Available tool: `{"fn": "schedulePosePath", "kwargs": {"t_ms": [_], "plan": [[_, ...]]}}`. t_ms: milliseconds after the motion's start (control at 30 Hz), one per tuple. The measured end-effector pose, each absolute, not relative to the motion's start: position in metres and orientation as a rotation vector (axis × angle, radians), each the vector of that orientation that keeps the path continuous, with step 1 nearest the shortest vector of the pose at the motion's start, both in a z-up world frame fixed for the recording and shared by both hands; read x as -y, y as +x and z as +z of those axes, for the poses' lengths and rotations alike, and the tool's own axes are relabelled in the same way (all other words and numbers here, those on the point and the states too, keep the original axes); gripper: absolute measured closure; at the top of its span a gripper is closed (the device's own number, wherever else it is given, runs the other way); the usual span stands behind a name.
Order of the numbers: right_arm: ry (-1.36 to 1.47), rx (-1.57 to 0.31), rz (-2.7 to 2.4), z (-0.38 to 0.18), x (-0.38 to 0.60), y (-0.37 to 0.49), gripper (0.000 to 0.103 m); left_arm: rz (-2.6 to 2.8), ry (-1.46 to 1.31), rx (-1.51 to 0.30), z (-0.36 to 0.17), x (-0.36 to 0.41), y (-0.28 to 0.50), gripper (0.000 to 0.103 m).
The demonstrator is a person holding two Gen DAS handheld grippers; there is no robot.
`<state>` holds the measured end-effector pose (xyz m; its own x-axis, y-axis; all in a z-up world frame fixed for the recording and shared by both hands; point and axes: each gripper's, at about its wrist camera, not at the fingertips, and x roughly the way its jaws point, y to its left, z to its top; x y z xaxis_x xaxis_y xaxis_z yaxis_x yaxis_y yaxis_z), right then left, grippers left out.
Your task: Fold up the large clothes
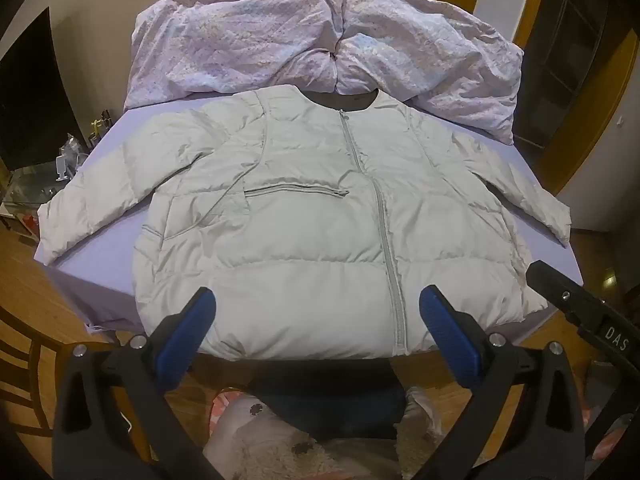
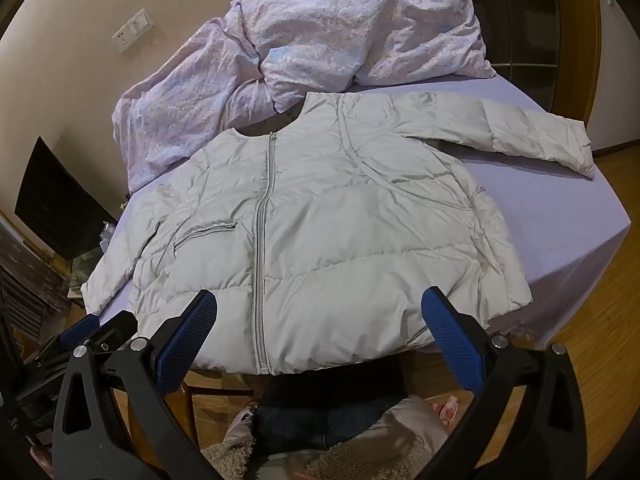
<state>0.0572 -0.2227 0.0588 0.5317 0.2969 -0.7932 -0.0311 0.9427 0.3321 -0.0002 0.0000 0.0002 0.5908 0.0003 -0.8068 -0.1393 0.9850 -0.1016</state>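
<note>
A pale grey puffer jacket (image 1: 304, 216) lies flat, front up and zipped, on a lavender bed (image 1: 104, 152), both sleeves spread out to the sides. It also shows in the right wrist view (image 2: 328, 232). My left gripper (image 1: 318, 300) is open and empty, hovering above the jacket's hem near the bed's front edge. My right gripper (image 2: 320, 304) is open and empty, also above the hem. The right gripper's body shows at the right edge of the left wrist view (image 1: 580, 312); the left gripper shows at the lower left of the right wrist view (image 2: 84, 330).
A crumpled floral duvet (image 1: 320, 40) is heaped at the head of the bed, touching the jacket's collar. A dark screen (image 1: 32, 92) and cluttered glass table (image 1: 40, 184) stand left. Wooden floor (image 2: 592, 320) surrounds the bed. The person's legs (image 2: 320, 420) are below.
</note>
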Motion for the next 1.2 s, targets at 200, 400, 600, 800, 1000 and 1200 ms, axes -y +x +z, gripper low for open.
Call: {"fn": "schedulePosePath", "kwargs": {"t_ms": [200, 400, 600, 800, 1000, 1200], "plan": [[0.295, -0.989, 0.205, 0.0589, 0.2227, 0.0570, 0.001, 0.078, -0.163, -0.939, 0.0001, -0.0001, 0.0000, 0.002], [0.292, -0.987, 0.199, 0.0589, 0.2227, 0.0572, 0.001, 0.073, -0.163, -0.938, -0.0001, 0.0010, 0.0000, 0.002], [0.294, -0.990, 0.202, 0.0589, 0.2230, 0.0573, 0.001, 0.074, -0.159, -0.939, -0.0006, 0.0044, 0.0003, 0.002], [0.293, -0.989, 0.201, 0.0586, 0.2229, 0.0573, 0.001, 0.072, -0.168, -0.938, -0.0006, 0.0045, 0.0023, 0.002], [0.293, -0.989, 0.201, 0.0632, 0.2269, 0.0605, 0.001, 0.071, -0.167, -0.938, -0.0005, 0.0031, 0.0016, 0.002], [0.293, -0.989, 0.201, 0.0633, 0.2274, 0.0609, 0.001, 0.071, -0.166, -0.937, -0.0009, 0.0033, 0.0013, 0.002]]}}
